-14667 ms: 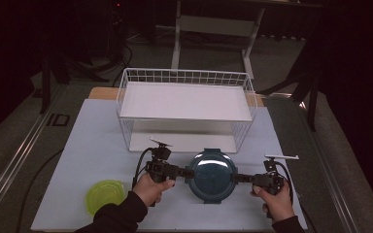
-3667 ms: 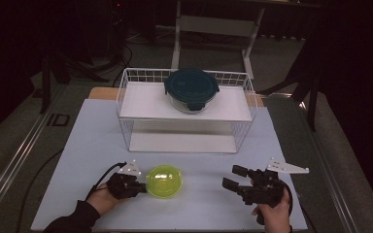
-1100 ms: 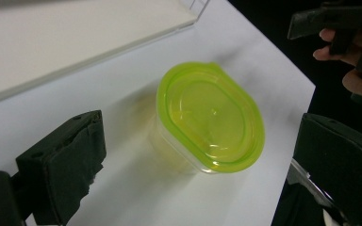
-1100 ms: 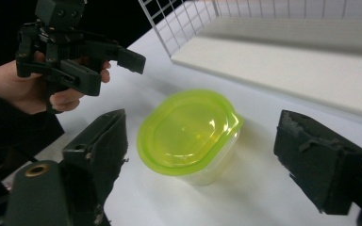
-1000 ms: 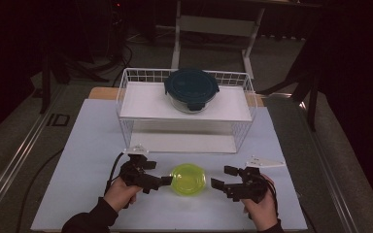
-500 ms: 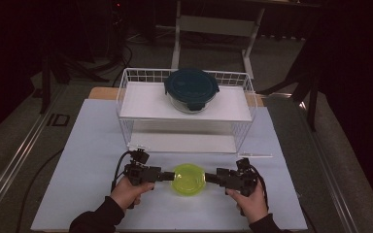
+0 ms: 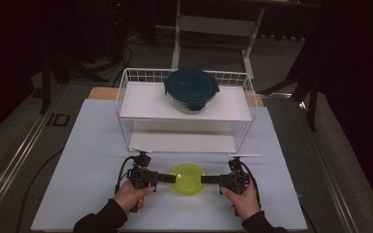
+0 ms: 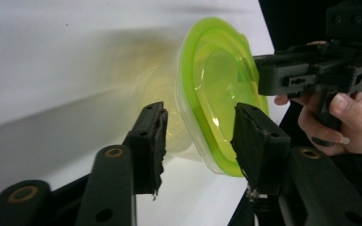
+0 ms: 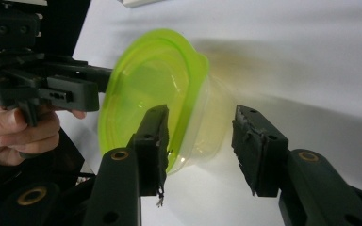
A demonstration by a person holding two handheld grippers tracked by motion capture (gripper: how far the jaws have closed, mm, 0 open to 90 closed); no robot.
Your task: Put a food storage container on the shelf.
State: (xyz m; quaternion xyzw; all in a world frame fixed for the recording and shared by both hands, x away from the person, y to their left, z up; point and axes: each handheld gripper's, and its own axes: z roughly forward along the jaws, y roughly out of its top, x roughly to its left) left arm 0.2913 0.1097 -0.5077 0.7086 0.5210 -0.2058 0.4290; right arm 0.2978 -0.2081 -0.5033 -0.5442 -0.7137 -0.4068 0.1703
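Observation:
A yellow-green lidded plastic container sits on the white mat near the table's front centre. My left gripper reaches it from the left and my right gripper from the right, both level with it. In the left gripper view the container lies between the open jaws of my left gripper, which straddle its near edge. In the right gripper view my right gripper stands open around the opposite edge of the container. Neither pair of jaws presses on it.
A white wire rack stands behind the container, and a glass container with a dark teal lid rests on its top shelf. The white mat has bare room to the left and right. Dark floor surrounds the table.
The teal-lidded container went from the table onto the rack. The green container came from the front left to the centre, and both grippers have moved inward to straddle its edges.

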